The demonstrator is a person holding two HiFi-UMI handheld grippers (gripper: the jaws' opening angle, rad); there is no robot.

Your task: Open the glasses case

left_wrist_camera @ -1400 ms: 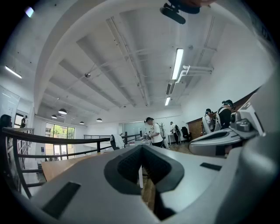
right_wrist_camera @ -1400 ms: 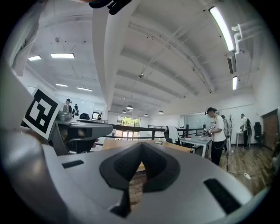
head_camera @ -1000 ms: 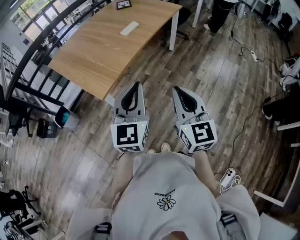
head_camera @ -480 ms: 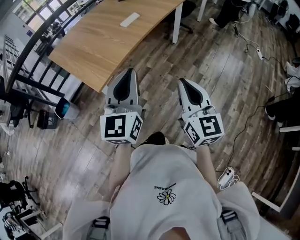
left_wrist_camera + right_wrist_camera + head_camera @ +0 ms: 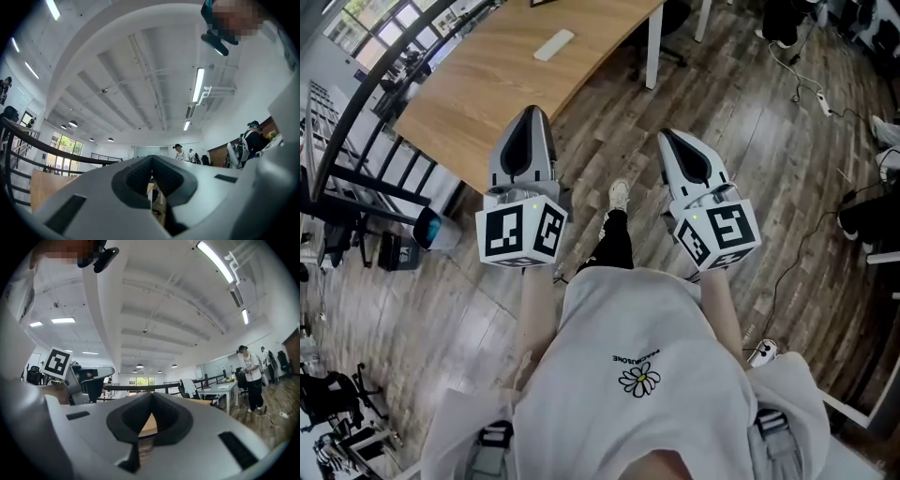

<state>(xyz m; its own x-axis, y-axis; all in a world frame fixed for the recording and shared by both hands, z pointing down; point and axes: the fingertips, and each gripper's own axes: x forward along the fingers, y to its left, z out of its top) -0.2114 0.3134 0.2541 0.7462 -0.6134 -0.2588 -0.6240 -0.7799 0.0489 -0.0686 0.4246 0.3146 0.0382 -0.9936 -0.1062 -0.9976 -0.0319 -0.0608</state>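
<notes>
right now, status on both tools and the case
Both shut, empty: left tool, right tool. Likely case, a white oblong item, on the wooden table ahead, untouched. Nothing blocking.

Right gripper (image 5: 151, 397), fingers (image 5: 123, 418) together, empty

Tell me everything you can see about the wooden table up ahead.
The table has a light, wood-look top with a curved front edge and white legs, one leg showing at its right. It stands on the dark plank floor beside a black railing. A small white oblong thing, perhaps the glasses case, lies flat on its far part.
</notes>
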